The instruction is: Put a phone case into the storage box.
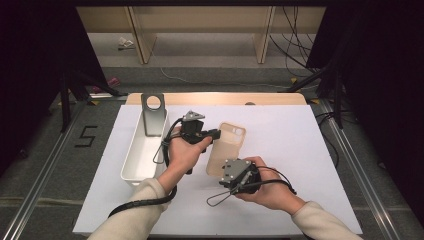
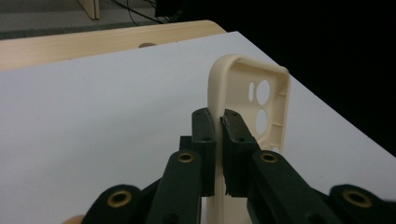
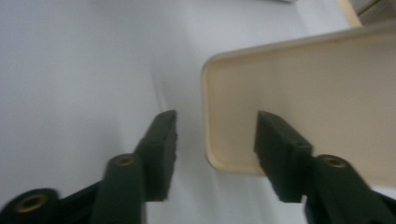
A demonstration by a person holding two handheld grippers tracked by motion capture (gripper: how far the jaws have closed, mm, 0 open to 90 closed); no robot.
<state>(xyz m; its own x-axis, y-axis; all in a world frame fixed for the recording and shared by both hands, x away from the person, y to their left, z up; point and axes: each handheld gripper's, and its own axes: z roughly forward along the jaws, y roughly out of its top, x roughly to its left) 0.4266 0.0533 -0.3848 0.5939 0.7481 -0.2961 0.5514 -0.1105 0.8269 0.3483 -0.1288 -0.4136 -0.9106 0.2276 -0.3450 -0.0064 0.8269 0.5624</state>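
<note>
left gripper point(image 2: 217, 126): clamped on side wall of cream phone case point(image 2: 268, 100) | right gripper point(image 3: 215, 135): jaws apart, straddling case's corner | white table point(image 1: 280, 135)

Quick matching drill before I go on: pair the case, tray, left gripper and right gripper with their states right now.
1 case
2 tray
3 left gripper
4 right gripper

a open at the case's corner
b shut on the case's edge
c held between both grippers
d white, on the table's left

Pairs: 1-c, 2-d, 3-b, 4-a
</note>
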